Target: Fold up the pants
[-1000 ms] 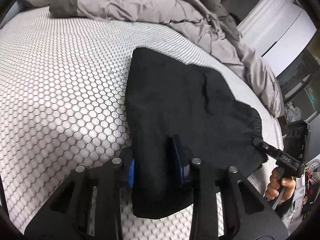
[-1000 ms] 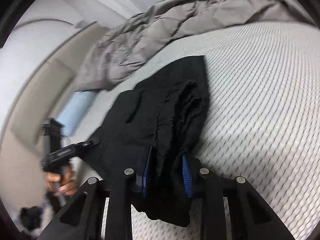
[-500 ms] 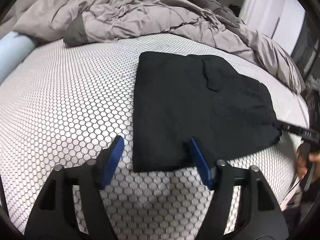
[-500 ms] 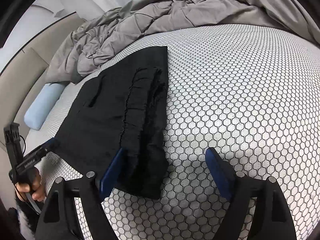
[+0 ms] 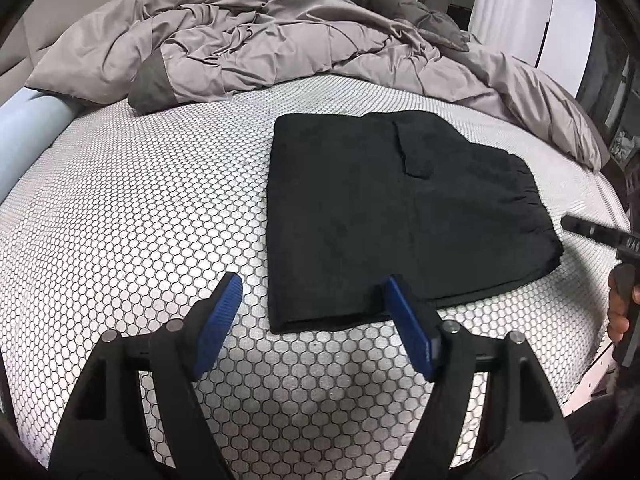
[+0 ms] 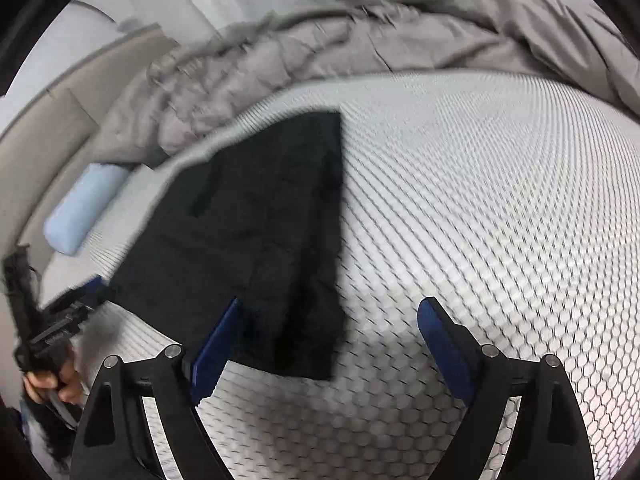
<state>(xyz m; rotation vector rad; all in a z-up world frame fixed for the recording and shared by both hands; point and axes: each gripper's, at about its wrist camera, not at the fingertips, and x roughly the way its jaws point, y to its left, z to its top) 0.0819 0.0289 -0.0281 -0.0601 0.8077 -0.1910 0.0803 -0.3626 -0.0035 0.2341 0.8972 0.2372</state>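
Note:
The black pants (image 5: pixel 384 216) lie folded into a flat rectangle on the white honeycomb-patterned mattress (image 5: pixel 132 232). They also show in the right wrist view (image 6: pixel 260 236), with the waistband end nearest. My left gripper (image 5: pixel 312 284) is open and empty, raised just behind the pants' near edge. My right gripper (image 6: pixel 328 308) is open and empty, above the pants' near corner. The right gripper's tip shows at the far right of the left wrist view (image 5: pixel 592 232). The left gripper shows at the far left of the right wrist view (image 6: pixel 76 304).
A crumpled grey duvet (image 5: pixel 248 48) is heaped along the back of the bed. A light blue bolster pillow (image 6: pixel 84 208) lies by the beige headboard (image 6: pixel 60 128). The right wrist view is motion blurred.
Both grippers have let go of the pants, opened wide and pulled back and up. The pants now lie flat and folded on the mattress.

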